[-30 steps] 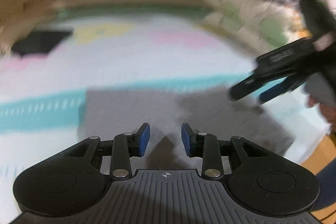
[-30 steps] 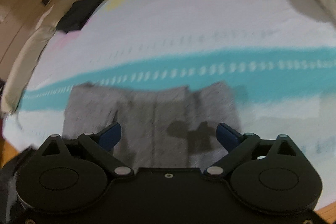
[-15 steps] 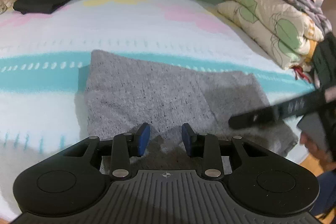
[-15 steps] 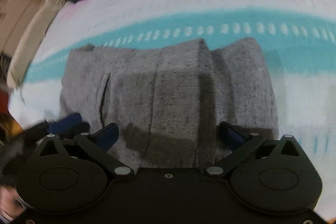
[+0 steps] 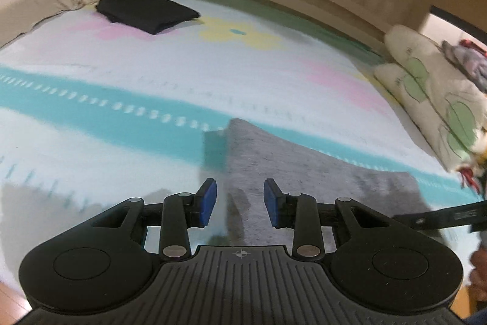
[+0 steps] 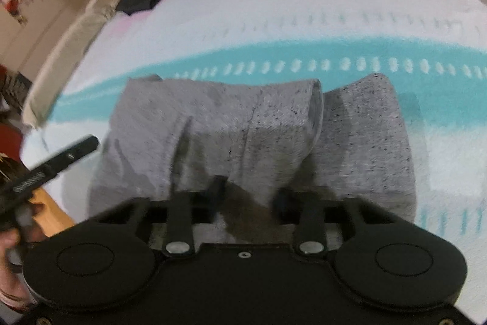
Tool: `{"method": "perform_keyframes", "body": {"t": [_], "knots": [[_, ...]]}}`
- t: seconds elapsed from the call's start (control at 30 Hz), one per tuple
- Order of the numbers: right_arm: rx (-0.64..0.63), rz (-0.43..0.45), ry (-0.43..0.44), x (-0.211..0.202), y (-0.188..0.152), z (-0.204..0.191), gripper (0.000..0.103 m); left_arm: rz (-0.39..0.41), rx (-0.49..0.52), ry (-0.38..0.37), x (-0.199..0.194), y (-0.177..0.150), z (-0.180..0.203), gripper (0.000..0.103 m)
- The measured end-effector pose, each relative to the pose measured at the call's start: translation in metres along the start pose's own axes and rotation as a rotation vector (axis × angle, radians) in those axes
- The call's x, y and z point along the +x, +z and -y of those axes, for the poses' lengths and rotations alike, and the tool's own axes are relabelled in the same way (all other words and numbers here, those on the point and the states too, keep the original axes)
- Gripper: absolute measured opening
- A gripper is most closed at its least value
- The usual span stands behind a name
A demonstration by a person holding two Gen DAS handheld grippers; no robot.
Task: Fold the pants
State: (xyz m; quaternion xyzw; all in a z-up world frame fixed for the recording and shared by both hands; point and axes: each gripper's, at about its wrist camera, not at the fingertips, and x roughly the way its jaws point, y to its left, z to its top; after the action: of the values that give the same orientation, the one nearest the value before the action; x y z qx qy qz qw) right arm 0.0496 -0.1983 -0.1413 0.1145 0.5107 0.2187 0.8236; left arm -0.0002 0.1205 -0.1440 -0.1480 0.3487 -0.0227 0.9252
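Right gripper (image 6: 248,192) fingers have just closed on the grey pants (image 6: 243,127) — left gripper (image 5: 239,201) fingers narrow, empty.

One pair of grey pants (image 6: 258,136), one folded black garment (image 5: 146,9), two rolled quilts (image 5: 432,99) — and two grippers: left gripper (image 5: 239,203), right gripper (image 6: 248,194).

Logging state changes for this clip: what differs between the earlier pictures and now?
The right gripper has just closed its fingers from wide open onto the near edge of the grey pants. The left gripper swung toward the pants' left edge, fingers part open and empty as before. The folded black garment stayed put.
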Motion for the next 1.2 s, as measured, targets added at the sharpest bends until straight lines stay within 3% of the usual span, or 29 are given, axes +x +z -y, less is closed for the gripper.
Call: {"method": "perform_keyframes", "body": {"t": [0.23, 0.33, 0.43, 0.5, 0.57, 0.6, 0.63, 0.7, 0.8, 0.9, 1.03, 1.13, 1.2], "knots": [[-0.067, 0.135, -0.014, -0.059, 0.006, -0.029, 0.023, 0.017, 0.002, -0.006, -0.010, 0.006, -0.001, 0.033], [-0.028, 0.098, -0.130, -0.054, 0.006, -0.013, 0.023, -0.014, 0.069, -0.022, -0.006, 0.001, 0.014, 0.033], [0.022, -0.016, -0.263, -0.018, 0.001, 0.008, 0.025, -0.037, 0.169, -0.048, -0.002, -0.009, 0.033, 0.033], [0.017, -0.023, -0.275, -0.007, -0.003, 0.010, 0.027, -0.049, 0.242, -0.041, 0.001, -0.016, 0.044, 0.033], [-0.039, -0.014, -0.311, -0.009, -0.001, 0.000, 0.033, -0.133, 0.307, -0.009, 0.015, -0.025, 0.050, 0.034], [-0.059, -0.001, -0.333, -0.012, -0.002, -0.004, 0.046, -0.182, 0.321, 0.009, 0.024, -0.029, 0.050, 0.035], [-0.076, 0.019, -0.361, -0.015, -0.002, -0.007, 0.059, -0.168, 0.308, 0.013, 0.026, -0.032, 0.047, 0.039], [-0.106, 0.080, -0.426, -0.020, -0.001, -0.015, 0.073, -0.176, 0.245, -0.001, 0.026, -0.029, 0.039, 0.039], [-0.171, 0.208, -0.513, -0.033, 0.000, -0.027, 0.082, -0.184, 0.188, -0.011, 0.024, -0.027, 0.032, 0.042], [-0.215, 0.287, -0.515, -0.039, 0.001, -0.037, 0.100, -0.178, 0.178, -0.005, 0.021, -0.029, 0.030, 0.043], [-0.274, 0.227, -0.458, -0.015, 0.005, -0.051, 0.102, -0.150, 0.194, 0.004, 0.012, -0.024, 0.033, 0.043], [-0.305, 0.019, -0.444, 0.025, -0.001, -0.046, 0.102, -0.115, 0.173, 0.002, 0.007, -0.012, 0.031, 0.043], [-0.232, 0.052, -0.426, 0.030, -0.004, -0.039, 0.102, -0.103, 0.136, -0.006, 0.008, -0.001, 0.028, 0.043]]}}
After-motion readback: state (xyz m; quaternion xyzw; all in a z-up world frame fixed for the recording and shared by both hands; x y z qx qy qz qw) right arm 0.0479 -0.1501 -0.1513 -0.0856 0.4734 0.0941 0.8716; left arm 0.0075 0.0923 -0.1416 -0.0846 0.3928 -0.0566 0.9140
